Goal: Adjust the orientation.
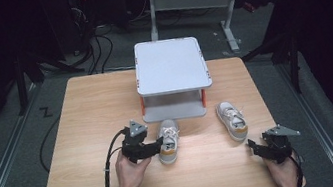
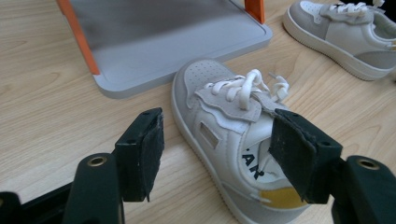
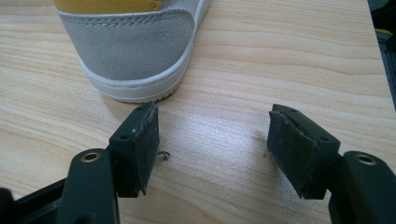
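Gaping, left gripper (image 2: 217,154) jaws straddle the shoe (image 2: 233,140).

My matte-black two-jaw left gripper (image 1: 155,147) carries a grey triangular top plate (image 1: 135,128), a black cable (image 1: 108,169), brass-ringed screw holes and worn black pads (image 2: 301,154).

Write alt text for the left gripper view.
The left gripper stands open around the heel end of a white and grey shoe on the wooden table. Beyond it are a grey shelf's base and a second shoe.
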